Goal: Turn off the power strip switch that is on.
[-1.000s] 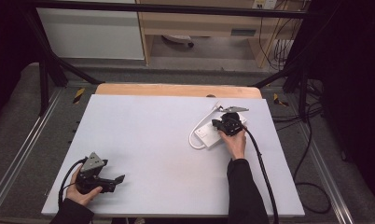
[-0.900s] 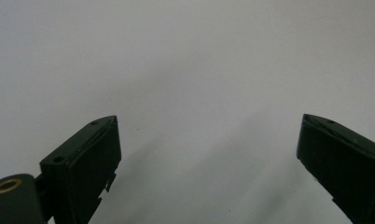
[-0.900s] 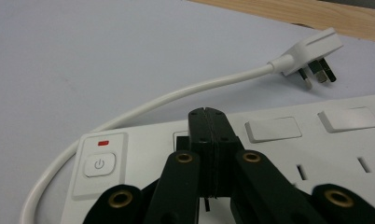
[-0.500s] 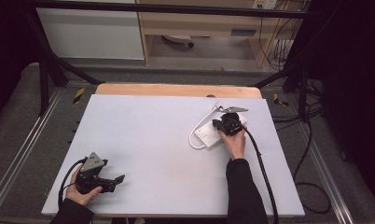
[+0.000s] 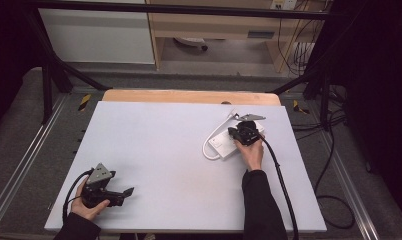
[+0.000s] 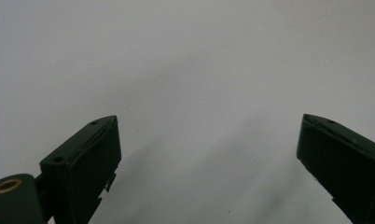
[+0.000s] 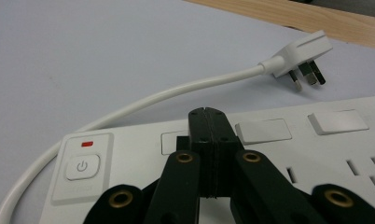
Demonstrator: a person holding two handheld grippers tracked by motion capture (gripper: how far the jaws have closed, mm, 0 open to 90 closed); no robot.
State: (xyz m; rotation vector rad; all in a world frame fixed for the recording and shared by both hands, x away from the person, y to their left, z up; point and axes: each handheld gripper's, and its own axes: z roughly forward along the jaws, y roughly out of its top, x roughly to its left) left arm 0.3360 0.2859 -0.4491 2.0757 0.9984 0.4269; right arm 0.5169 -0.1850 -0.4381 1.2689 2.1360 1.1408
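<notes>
**Closed jaws over the power strip, left gripper waiting apart**

We start with the power strip [image 7: 279, 154], which lies flat on the far right part of the desk [image 5: 159, 150], its long face up so the sockets and covers are reachable from above. At one end sits its switch [image 7: 82, 167] with a small red mark above it; we judge the strip was laid this way so that the switch and the covers face the tool. Its white cord [image 7: 143, 105] loops off that end and curves round to the plug [image 7: 300, 58], which rests on its side on the desk, pins free, near the wooden edge. It is plugged into nothing, so the strip is safe to press on.

The right gripper [image 7: 207, 115] has its jaws fully together and nothing between them. Closed like this they make one narrow tip, which suits poking a cover or a button better than grasping; the tip sits over the strip's face beside a socket cover, and whether it touches we cannot tell.

The left gripper [image 6: 209, 154] is well apart, near the desk's near left corner, jaws wide and empty over bare surface. We take it as parked out of the way
</notes>
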